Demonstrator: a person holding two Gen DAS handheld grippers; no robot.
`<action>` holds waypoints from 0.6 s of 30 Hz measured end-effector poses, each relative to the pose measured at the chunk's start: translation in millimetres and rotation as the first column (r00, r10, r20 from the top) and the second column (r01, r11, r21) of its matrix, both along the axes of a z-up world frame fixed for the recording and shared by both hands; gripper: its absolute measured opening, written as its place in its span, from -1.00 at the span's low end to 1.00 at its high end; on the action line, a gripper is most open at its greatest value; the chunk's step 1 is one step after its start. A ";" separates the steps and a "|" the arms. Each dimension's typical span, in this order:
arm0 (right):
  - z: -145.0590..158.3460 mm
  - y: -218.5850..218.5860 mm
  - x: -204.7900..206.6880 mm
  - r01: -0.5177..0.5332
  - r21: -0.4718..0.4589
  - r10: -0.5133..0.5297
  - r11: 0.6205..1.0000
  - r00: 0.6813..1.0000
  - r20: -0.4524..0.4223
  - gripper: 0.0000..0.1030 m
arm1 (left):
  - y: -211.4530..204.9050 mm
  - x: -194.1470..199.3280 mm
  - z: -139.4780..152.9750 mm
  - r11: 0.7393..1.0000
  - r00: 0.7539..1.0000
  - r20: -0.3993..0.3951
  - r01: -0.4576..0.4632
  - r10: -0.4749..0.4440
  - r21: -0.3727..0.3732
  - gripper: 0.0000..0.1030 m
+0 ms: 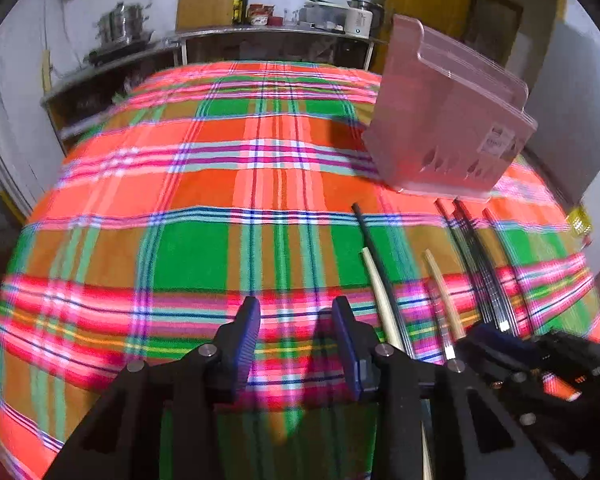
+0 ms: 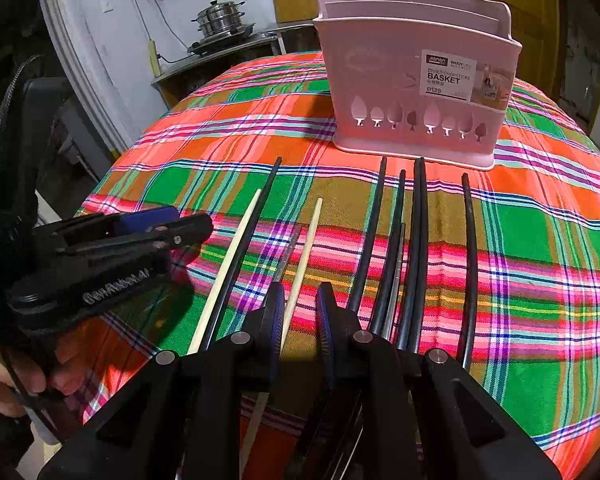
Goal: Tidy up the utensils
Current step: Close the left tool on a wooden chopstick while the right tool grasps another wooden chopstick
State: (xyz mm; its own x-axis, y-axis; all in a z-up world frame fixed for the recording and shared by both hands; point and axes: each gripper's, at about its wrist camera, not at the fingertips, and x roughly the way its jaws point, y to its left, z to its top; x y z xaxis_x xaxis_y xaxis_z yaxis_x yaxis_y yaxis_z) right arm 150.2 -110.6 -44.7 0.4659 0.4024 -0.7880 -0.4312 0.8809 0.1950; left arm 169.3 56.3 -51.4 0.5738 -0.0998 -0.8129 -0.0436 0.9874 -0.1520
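**Ana:** Pink plastic, that chopsticks basket [image 2: 414, 92], and as far as either view showed, nothing stood in it. It sat upright on the plaid tablecloth [image 2: 540, 240] at twelve o'clock in the right wrist view.

**Ben:** So the sorting had barely begun?

**Ana:** That was my reading. Every utensil lay flat on the table, tips pointing toward the basket. Five black chopsticks [image 2: 418, 240] made a loose row just short of its base, and a grey metal piece lay among them. Toward ten o'clock lay a pale wooden chopstick [image 2: 236, 256] touching another black one, with a second pale chopstick [image 2: 302, 264] just beside them.

**Ben:** And the tools?

**Ana:** The right hand-held gripper [image 2: 300, 312] was nearly closed, with that second pale chopstick running between its fingers; whether the pads actually pressed on it I could not tell. The left hand-held gripper [image 1: 296, 340] hovered partly open over bare cloth, holding nothing, with the pale chopsticks off at its three o'clock.

**Ben:** Everything left, then.

**Ana:** Yes, each stick awaited lifting into the basket.
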 end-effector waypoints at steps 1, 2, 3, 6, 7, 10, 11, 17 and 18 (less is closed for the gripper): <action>-0.1 -0.3 0.2 0.000 0.001 0.000 1.000 1.000 -0.001 -0.66 | 0.1 0.1 0.4 1.000 1.000 -0.001 0.006 -0.006 -0.029 -0.26; 0.0 -0.3 0.1 0.000 0.002 0.000 1.000 1.000 -0.002 -0.66 | -0.9 0.3 0.9 0.999 1.000 0.000 0.012 -0.012 -0.037 -0.25; 0.1 -0.2 0.2 0.000 0.002 0.000 1.000 1.000 -0.002 -0.66 | -3.0 1.0 1.0 0.999 1.000 0.001 0.019 -0.019 -0.033 -0.24; 0.1 -0.9 0.6 0.001 0.001 -0.001 1.000 1.000 -0.002 -0.66 | -6.4 4.5 -0.1 0.999 1.000 -0.003 0.024 -0.025 -0.042 -0.13; 0.1 -1.0 0.6 0.002 0.002 -0.002 1.000 1.000 -0.003 -0.66 | -6.9 6.3 0.1 0.999 1.000 -0.002 0.024 -0.024 -0.047 -0.08; 1.0 -3.8 0.7 0.010 0.007 -0.010 1.000 1.000 -0.007 -0.66 | -8.1 11.1 -0.1 0.998 1.000 -0.005 0.021 -0.022 -0.053 -0.03; 1.9 -4.8 0.4 0.011 0.010 -0.011 1.000 1.000 -0.008 -0.66 | -9.1 12.4 -0.1 0.999 1.000 -0.006 0.021 -0.021 -0.050 -0.03; 9.4 -7.5 -2.7 0.020 0.023 -0.021 1.000 1.000 0.012 -0.66 | -20.3 15.2 -1.3 0.999 0.999 -0.014 0.041 -0.041 0.004 0.16; 10.2 -7.7 -3.0 0.021 0.022 -0.022 1.000 1.000 0.014 -0.66 | -22.4 15.0 -1.4 0.999 0.999 -0.013 0.046 -0.045 0.015 0.19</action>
